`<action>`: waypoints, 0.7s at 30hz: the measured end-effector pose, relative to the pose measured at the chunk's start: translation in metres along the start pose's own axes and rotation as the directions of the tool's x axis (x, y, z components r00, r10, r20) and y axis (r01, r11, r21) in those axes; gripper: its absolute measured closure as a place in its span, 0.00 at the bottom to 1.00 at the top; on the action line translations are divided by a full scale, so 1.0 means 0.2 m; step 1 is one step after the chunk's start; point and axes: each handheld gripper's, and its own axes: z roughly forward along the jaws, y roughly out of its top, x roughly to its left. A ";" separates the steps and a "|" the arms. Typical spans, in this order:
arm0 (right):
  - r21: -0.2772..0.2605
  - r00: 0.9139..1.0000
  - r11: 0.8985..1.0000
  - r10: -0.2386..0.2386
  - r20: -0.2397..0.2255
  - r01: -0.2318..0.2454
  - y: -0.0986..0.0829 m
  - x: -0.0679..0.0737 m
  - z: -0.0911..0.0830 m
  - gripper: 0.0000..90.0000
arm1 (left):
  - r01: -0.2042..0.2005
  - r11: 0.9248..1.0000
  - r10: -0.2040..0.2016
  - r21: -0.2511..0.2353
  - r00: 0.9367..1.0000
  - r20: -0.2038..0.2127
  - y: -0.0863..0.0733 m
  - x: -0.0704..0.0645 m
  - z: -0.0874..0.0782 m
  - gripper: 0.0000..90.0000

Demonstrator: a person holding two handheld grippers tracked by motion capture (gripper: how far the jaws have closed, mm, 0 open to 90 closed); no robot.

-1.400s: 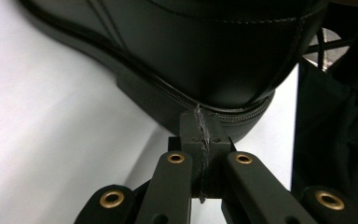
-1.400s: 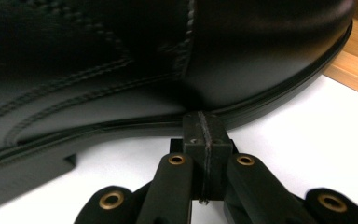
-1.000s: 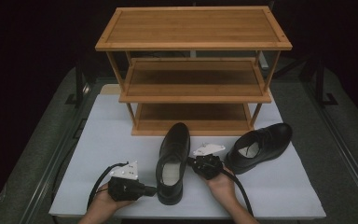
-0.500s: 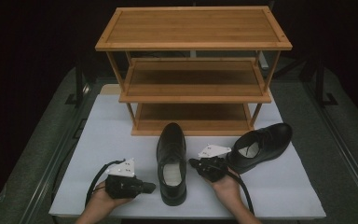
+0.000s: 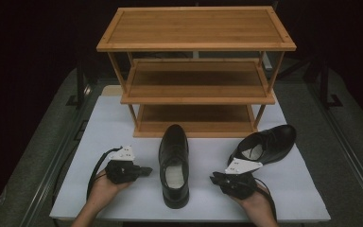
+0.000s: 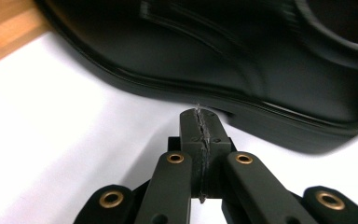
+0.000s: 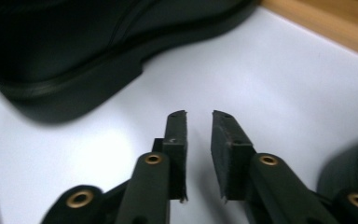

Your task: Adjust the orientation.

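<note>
While flanked by both tools, sits mid-desk: centre shoe point(image 5: 174, 163), just in front of the bamboo rack point(image 5: 196, 71), long axis running toe-to-rack, heel toward the person. Left of that shoe, close beside its flank: left hand-held gripper point(image 5: 144, 170), clenched on nothing, tips aimed straight at the side. Right of the shoe, a little farther off: right hand-held gripper point(image 5: 213, 178), released by a narrow gap. Farther right of the centre shoe, angled toe outward: second shoe point(image 5: 267, 144). Left hand judged the nearer for a grasp. From the left gripper view: sole edge point(image 6: 242, 107) just past the meeting tips point(image 6: 200, 126). From the right gripper view: parted pads point(image 7: 226, 133) over bare white mat point(image 7: 279, 84).
</note>
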 end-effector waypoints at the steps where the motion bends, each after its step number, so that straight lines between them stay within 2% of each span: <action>1: 0.016 1.000 1.000 -0.005 -0.011 0.005 -0.04 -0.01 -0.04 0.80 | 0.004 1.000 -0.004 -0.001 1.000 -0.021 0.02 0.03 0.02 1.00; 4: 0.023 1.000 1.000 -0.001 0.003 0.001 -0.09 -0.02 -0.09 0.78 | 0.018 1.000 -0.019 -0.007 0.999 -0.046 0.04 0.08 0.04 1.00; 6: 0.026 1.000 1.000 0.008 0.015 -0.008 -0.13 -0.03 -0.13 0.78 | 0.044 0.999 -0.045 -0.027 0.998 -0.044 0.05 0.12 0.07 1.00; 8: 0.029 1.000 0.999 0.016 0.019 -0.016 -0.15 -0.04 -0.15 0.78 | 0.050 0.998 -0.051 -0.023 0.997 -0.051 0.04 0.14 0.08 1.00; 10: 0.027 0.999 0.999 0.025 0.027 -0.025 -0.16 -0.05 -0.17 0.78 | 0.057 0.998 -0.056 0.003 0.997 -0.061 0.03 0.17 0.13 1.00; 12: 0.024 0.999 0.999 0.028 0.029 -0.029 -0.17 -0.06 -0.18 0.78 | 0.054 0.999 -0.053 0.009 0.997 -0.058 0.02 0.17 0.14 1.00; 13: 0.025 0.999 0.999 0.027 0.035 -0.028 -0.17 -0.07 -0.19 0.77 | 0.041 0.999 -0.041 0.006 0.998 -0.037 0.03 0.16 0.15 1.00; 14: 0.025 0.999 0.999 0.027 0.035 -0.028 -0.17 -0.07 -0.19 0.77 | 0.041 0.999 -0.041 0.006 0.998 -0.037 0.03 0.16 0.15 1.00; 15: 0.029 0.999 0.999 0.028 0.039 -0.029 -0.18 -0.07 -0.19 0.77 | 0.022 1.000 -0.022 0.015 1.000 -0.015 0.03 0.14 0.16 1.00; 18: 0.028 0.999 0.999 0.029 0.043 -0.030 -0.19 -0.08 -0.20 0.77 | 0.005 1.000 -0.005 0.029 1.000 -0.019 0.04 0.12 0.17 1.00; 21: 0.023 0.999 0.999 0.031 0.045 -0.032 -0.18 -0.08 -0.21 0.77 | 0.006 0.999 -0.005 0.033 1.000 -0.018 0.05 0.12 0.17 1.00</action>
